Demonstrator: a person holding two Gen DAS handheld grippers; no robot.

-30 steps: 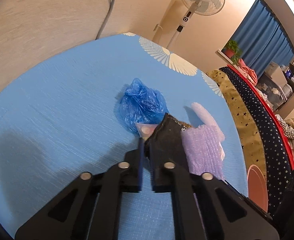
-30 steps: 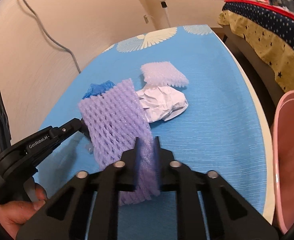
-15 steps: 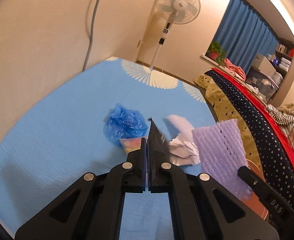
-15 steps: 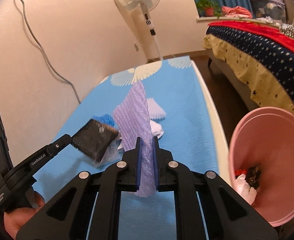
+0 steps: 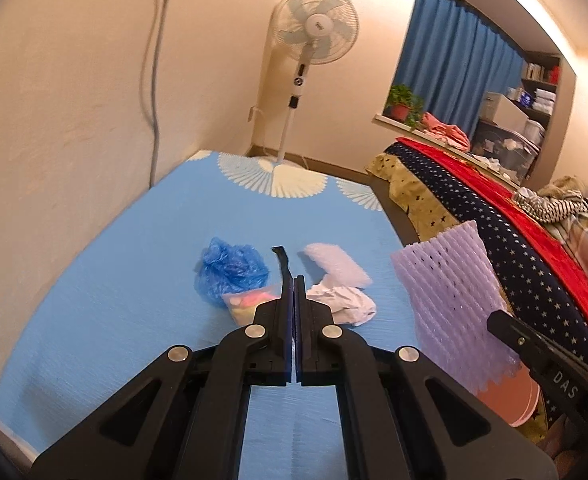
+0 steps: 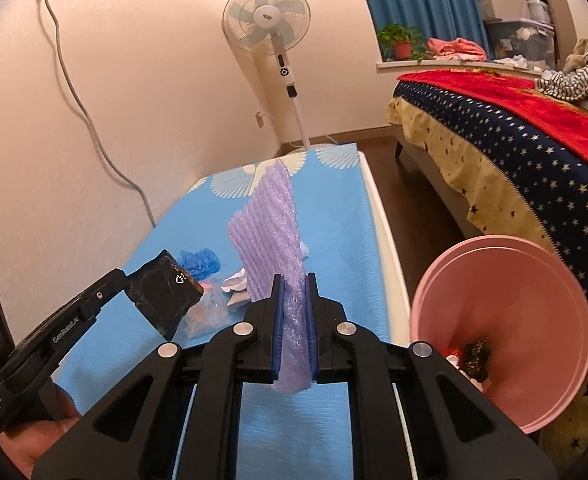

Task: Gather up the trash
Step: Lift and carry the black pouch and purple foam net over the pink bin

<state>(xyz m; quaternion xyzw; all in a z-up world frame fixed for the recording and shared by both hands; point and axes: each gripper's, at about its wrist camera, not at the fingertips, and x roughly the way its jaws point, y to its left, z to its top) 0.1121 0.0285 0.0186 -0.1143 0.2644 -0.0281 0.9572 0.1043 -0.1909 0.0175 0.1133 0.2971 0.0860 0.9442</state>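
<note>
Fingers of the right gripper (image 6: pixel 293 312) are clamped on the lower edge of a purple foam net (image 6: pixel 270 232), held upright above the table (image 6: pixel 333 240) beside the pink bin (image 6: pixel 505 312). Left gripper (image 5: pixel 294 292) fingers are pressed together on a thin black wrapper (image 6: pixel 164 292). Both items judged light, soft and crushable; edge grips suffice, though the foam may slip.

A home bedroom: a bed (image 6: pixel 525 128) with star-print cover, standing fan (image 6: pixel 268 24), blue curtains (image 5: pixel 453 56), a potted plant (image 6: pixel 399 42) on the sill.
</note>
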